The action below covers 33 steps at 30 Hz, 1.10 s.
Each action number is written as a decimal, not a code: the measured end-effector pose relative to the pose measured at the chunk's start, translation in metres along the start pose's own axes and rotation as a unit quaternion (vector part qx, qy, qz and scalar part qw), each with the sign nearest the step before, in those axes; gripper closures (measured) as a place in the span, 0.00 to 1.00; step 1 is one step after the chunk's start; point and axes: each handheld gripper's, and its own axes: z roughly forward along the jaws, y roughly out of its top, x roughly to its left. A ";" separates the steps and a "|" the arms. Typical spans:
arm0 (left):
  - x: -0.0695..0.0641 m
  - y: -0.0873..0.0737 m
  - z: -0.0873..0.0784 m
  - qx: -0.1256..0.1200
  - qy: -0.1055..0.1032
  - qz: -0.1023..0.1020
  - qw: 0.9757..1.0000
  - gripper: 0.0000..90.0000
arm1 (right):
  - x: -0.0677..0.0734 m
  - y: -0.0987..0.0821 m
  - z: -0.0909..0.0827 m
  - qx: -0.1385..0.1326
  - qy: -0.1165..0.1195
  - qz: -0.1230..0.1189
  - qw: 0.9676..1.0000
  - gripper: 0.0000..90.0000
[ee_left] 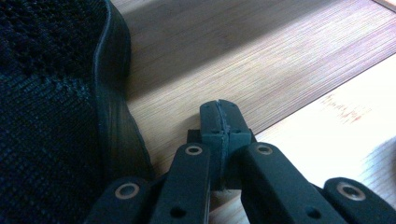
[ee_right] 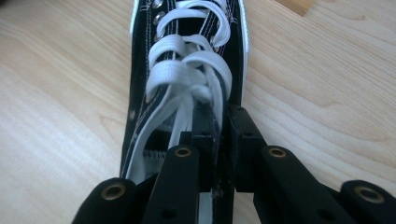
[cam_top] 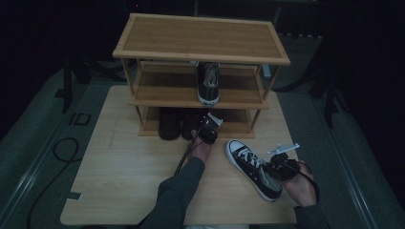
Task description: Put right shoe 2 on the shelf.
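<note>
Faintly, "ID" mark (cam_top: pixel 79 119) by table (cam_top: pixel 119 191), right gripper (ee_right: pixel 219 140) pinching sneaker (ee_right: pixel 187 70)

This looks like a recording room or lab set up as a mock hallway, not a lived-in home. A pale wooden counter (cam_top: pixel 119 191) stands alone on grey floor covering (cam_top: pixel 43 138), with dark surroundings on all sides. At the counter's far edge sits a three-tier bamboo shoe rack (cam_top: pixel 200 38) holding shoes. A loose black cable (cam_top: pixel 62 152) coils on the floor off the counter's left edge, and dark stand legs (cam_top: pixel 329 95) rise beyond its far right corner.
</note>
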 end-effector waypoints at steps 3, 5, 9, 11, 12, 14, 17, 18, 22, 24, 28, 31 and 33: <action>0.000 0.000 0.000 0.000 0.001 0.000 1.000 1.00 | 0.000 0.002 0.007 0.001 -0.001 0.002 1.000 0.92; 0.000 0.000 0.000 0.000 0.001 -0.001 1.000 1.00 | -0.001 0.002 0.011 -0.002 0.003 0.003 1.000 0.92; -0.001 0.000 0.000 0.000 0.002 -0.001 1.000 1.00 | -0.004 0.003 0.015 -0.010 0.013 0.011 1.000 0.93; -0.001 0.000 0.000 0.000 0.002 0.000 1.000 1.00 | -0.005 0.002 0.014 -0.013 0.017 0.013 1.000 0.96; 0.000 0.000 0.000 0.000 0.001 -0.001 1.000 1.00 | -0.005 0.002 0.014 -0.013 0.017 0.012 1.000 0.97; 0.000 0.000 0.000 0.000 0.002 -0.001 1.000 1.00 | -0.005 0.002 0.013 -0.016 0.018 0.014 1.000 0.98; 0.000 0.000 0.000 -0.001 0.001 -0.001 1.000 1.00 | -0.006 0.002 0.011 -0.022 0.027 0.021 0.999 0.98; 0.000 0.000 0.000 -0.001 0.001 -0.001 1.000 1.00 | -0.006 0.002 0.010 -0.023 0.030 0.023 0.999 0.98; 0.000 0.000 0.000 -0.001 0.001 -0.001 1.000 1.00 | -0.006 0.002 0.008 -0.027 0.041 0.027 0.998 0.98; 0.000 0.000 0.000 -0.001 0.000 -0.001 1.000 1.00 | -0.007 0.003 0.006 -0.028 0.043 0.027 0.998 0.98; 0.000 0.000 0.000 -0.001 0.001 0.000 1.000 1.00 | -0.010 0.006 0.002 -0.031 0.041 0.030 0.998 0.98; 0.000 0.000 0.000 0.000 0.001 -0.001 1.000 1.00 | -0.012 0.008 -0.002 -0.037 0.042 0.030 0.998 0.98; 0.000 0.000 0.000 0.000 0.001 0.000 1.000 1.00 | -0.013 0.009 -0.005 -0.041 0.044 0.031 0.998 0.98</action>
